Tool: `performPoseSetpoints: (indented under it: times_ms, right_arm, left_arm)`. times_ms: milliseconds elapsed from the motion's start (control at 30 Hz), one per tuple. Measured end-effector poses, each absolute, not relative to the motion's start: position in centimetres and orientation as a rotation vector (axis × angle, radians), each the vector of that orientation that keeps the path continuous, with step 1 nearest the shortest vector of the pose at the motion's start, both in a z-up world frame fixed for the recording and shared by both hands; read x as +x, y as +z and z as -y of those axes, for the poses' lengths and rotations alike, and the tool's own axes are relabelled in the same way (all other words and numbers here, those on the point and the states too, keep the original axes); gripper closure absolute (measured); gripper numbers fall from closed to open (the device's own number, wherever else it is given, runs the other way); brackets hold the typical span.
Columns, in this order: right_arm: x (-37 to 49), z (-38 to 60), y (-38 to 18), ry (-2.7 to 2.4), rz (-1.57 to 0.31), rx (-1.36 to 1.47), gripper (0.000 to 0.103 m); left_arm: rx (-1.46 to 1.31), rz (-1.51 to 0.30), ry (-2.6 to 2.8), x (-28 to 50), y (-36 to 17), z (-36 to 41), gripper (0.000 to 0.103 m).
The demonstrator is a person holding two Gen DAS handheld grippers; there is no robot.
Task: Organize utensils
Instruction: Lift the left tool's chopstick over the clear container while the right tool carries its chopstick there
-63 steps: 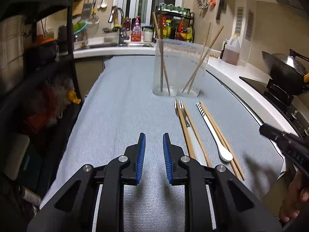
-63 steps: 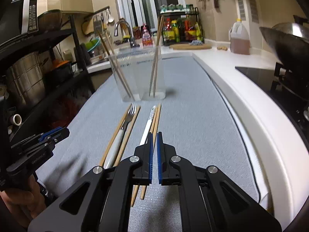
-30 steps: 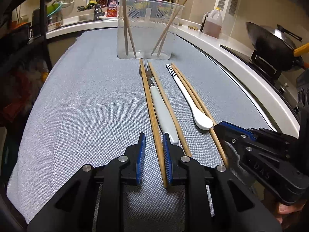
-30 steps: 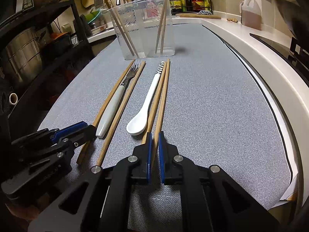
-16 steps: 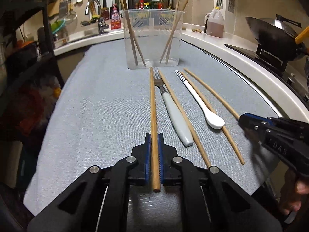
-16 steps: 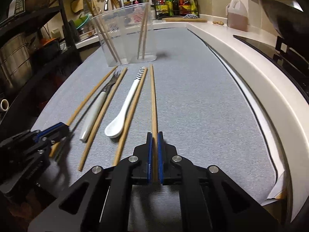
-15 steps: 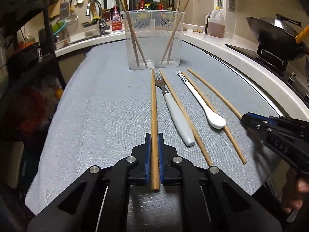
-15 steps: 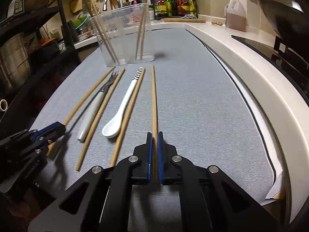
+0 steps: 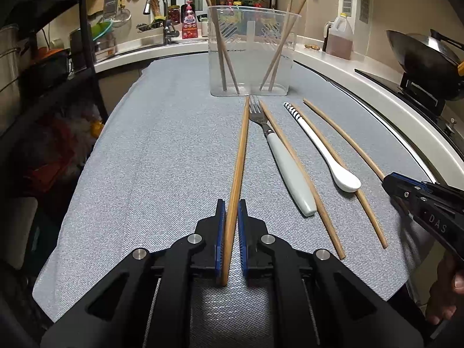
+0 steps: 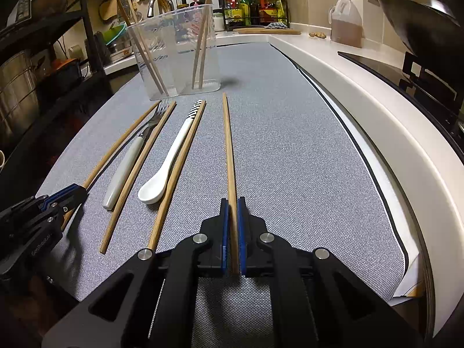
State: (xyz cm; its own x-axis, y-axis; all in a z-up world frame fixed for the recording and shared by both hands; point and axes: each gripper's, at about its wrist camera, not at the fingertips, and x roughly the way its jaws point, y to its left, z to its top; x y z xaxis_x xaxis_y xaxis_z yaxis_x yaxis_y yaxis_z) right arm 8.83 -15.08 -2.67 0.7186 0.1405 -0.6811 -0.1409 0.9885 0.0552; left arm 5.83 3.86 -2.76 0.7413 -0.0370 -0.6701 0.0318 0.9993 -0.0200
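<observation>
Both grippers now have a chopstick each, where a second ago they were only lining up over the row. The left gripper (image 9: 231,214) is pinched on the near end of the leftmost chopstick (image 9: 241,156), whose far tip points at the clear utensil holder (image 9: 251,49) standing toward the far end of the grey mat (image 9: 162,156). The right gripper (image 10: 233,217) is clamped on the rightmost chopstick (image 10: 227,142), which has been drawn sideways, clear of the one it lay against, toward the mat's right edge.

Left flat on the mat between the two held sticks are the white-handled fork (image 9: 287,162), the white spoon with the striped handle (image 9: 324,148), and two more chopsticks (image 9: 301,179), one lying along the fork, the other beside the spoon. Two pairs of chopsticks already lean inside the holder.

To my eye the pick-up is done and what follows is the carry: each stick has to be lifted, tipped upright and dropped in. Held so near the end, a long stick may well swing or twist in the pads, so the holder's rim is where it could catch.
</observation>
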Motion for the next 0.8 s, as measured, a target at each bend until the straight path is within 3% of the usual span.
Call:
performPoseSetpoints:
  times_ms: [800]
  right_arm:
    - [8.47,15.05,-2.74,0.160,-0.742,-0.019,0.097]
  left_arm:
    - [-0.020,-0.733,-0.002,5.92,-2.73,-4.79,0.093]
